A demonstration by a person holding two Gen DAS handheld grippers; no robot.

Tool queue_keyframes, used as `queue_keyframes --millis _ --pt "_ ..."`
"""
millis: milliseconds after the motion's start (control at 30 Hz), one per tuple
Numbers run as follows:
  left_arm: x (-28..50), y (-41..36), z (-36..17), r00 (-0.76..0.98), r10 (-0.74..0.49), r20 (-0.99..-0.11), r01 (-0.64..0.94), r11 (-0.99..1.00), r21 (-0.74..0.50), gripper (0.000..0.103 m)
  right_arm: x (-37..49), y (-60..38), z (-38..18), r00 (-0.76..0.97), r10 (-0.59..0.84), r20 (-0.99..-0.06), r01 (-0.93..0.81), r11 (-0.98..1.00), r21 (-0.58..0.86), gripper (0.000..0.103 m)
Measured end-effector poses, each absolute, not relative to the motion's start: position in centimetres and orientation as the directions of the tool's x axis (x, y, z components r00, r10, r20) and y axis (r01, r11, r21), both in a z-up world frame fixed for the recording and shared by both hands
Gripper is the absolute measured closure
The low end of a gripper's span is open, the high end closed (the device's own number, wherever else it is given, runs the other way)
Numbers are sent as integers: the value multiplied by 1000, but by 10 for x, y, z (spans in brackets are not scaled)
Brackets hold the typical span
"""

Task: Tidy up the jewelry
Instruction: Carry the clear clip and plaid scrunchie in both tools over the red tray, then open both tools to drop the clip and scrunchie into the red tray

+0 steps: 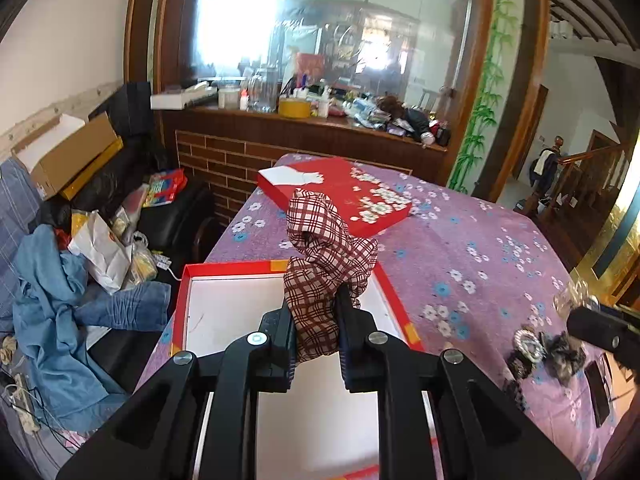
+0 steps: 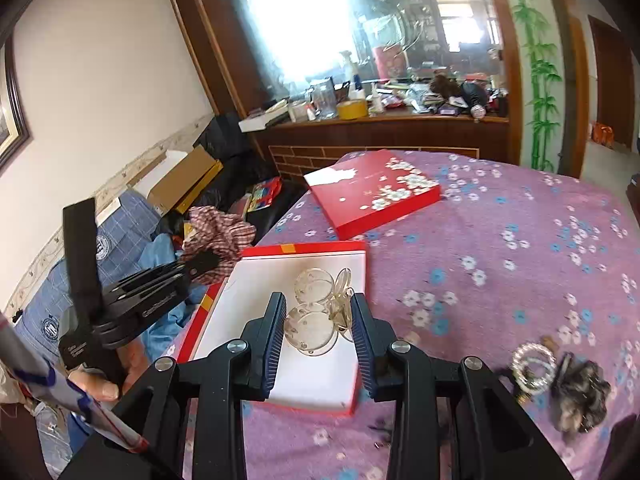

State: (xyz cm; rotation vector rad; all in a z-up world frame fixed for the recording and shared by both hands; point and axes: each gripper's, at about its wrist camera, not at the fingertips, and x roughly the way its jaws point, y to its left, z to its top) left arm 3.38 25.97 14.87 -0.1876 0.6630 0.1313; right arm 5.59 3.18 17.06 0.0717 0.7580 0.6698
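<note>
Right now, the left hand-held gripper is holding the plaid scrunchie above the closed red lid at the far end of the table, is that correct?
Not quite. The left hand-held gripper does hold the plaid scrunchie, but above the open red box with the white interior, not the closed lid farther back. The left wrist view shows this.

The lid (image 2: 372,194) lies behind the open box (image 2: 224,320); bracelets (image 2: 534,362) to its right.
</note>
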Motion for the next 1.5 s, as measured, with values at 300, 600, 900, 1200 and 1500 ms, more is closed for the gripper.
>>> queue_keyframes --millis 300,600,900,1200,1500 --pt "86 308 108 729 80 -680 -259 952 -166 87 91 104 149 474 563 -677 -552 789 270 67" --pt "98 347 77 688 150 -710 -348 927 -141 87 124 156 122 434 547 -715 -570 782 252 67" --pt "109 367 50 631 109 -768 -373 911 -177 87 158 186 83 401 509 -762 -540 803 252 67" --pt "115 372 37 598 104 -795 -396 900 -180 87 185 192 58 359 495 -792 -509 815 279 67" --pt "119 364 31 579 90 -810 -379 910 -170 87 200 197 37 350 450 -821 -474 842 259 67"
